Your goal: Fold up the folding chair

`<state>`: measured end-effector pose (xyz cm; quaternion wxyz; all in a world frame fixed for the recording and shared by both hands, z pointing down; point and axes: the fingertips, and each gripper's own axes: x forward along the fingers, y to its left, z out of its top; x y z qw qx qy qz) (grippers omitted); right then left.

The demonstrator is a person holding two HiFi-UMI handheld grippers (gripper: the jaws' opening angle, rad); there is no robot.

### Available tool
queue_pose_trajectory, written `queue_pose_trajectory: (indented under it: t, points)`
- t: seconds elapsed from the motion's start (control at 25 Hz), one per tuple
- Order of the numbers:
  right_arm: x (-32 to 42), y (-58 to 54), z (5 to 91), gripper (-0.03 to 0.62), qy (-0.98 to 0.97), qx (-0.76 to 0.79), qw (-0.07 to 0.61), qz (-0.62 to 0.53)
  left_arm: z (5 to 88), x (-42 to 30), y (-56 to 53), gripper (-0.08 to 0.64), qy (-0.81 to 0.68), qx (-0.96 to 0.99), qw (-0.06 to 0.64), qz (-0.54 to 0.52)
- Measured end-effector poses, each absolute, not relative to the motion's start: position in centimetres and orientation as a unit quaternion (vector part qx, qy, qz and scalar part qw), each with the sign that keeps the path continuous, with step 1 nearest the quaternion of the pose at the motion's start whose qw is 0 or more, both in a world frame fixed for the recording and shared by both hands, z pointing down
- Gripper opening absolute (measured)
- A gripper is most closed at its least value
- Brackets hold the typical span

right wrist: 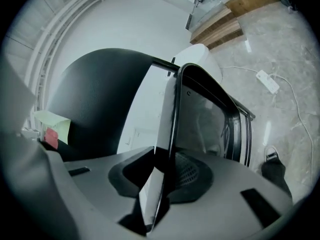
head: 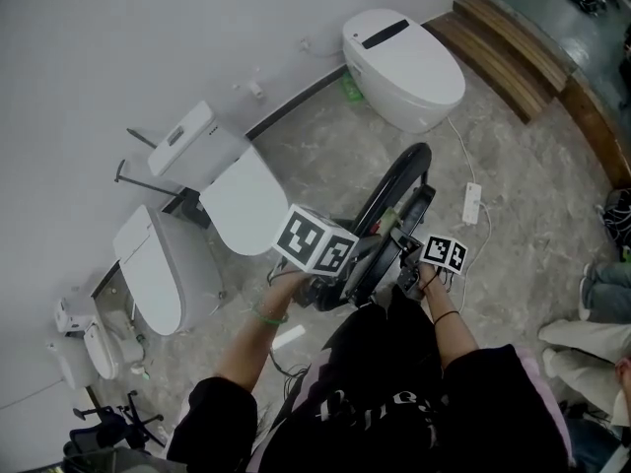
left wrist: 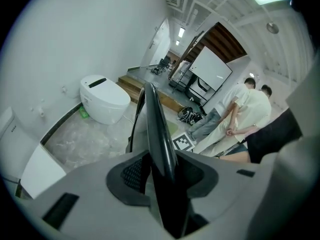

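Head view is showing a black folding chair standing edge-on on the grey marbled floor, just in front of the person and on the near side of the white oval toilet. Its long axis is running from the person's hands away toward that toilet, with the rounded end pointing at the toilet and the other end coming back toward the person. The chair is looking narrow, its panel and its thin frame lying close together.

The left gripper is clamping the chair's thick black panel edge, which is filling the gap between its pads. The right gripper is pinching a thin black frame edge, with one meshed pad pressing against it. Both are holding the end of the chair farthest from the toilet.

That near end is being hidden by the marker cubes, the hands and the person's dark clothing, so the legs and the hinge are not showing. In the right gripper view a strip of white is showing between panel and frame, so I cannot tell whether the chair is lying fully flat. A white power strip is lying on the floor between the chair and the toilet, to the chair's right.
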<state>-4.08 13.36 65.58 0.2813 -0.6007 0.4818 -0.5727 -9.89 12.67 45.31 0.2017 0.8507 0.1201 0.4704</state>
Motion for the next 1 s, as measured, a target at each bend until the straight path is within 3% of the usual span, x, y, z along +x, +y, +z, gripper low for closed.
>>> queue_pose_trajectory:
  t: [0.32,1.0]
  points:
    - [-2.4,11.3,65.7,0.083,0.459,-0.56,0.289,-0.627,44.3,-7.7,8.5,0.083,0.045,0.868,0.182,0.461]
    - [11.2,8.0,65.3,0.084,0.462,-0.565,0.267,-0.63,44.5,4.7,5.9,0.081,0.029,0.855,0.211,0.473]
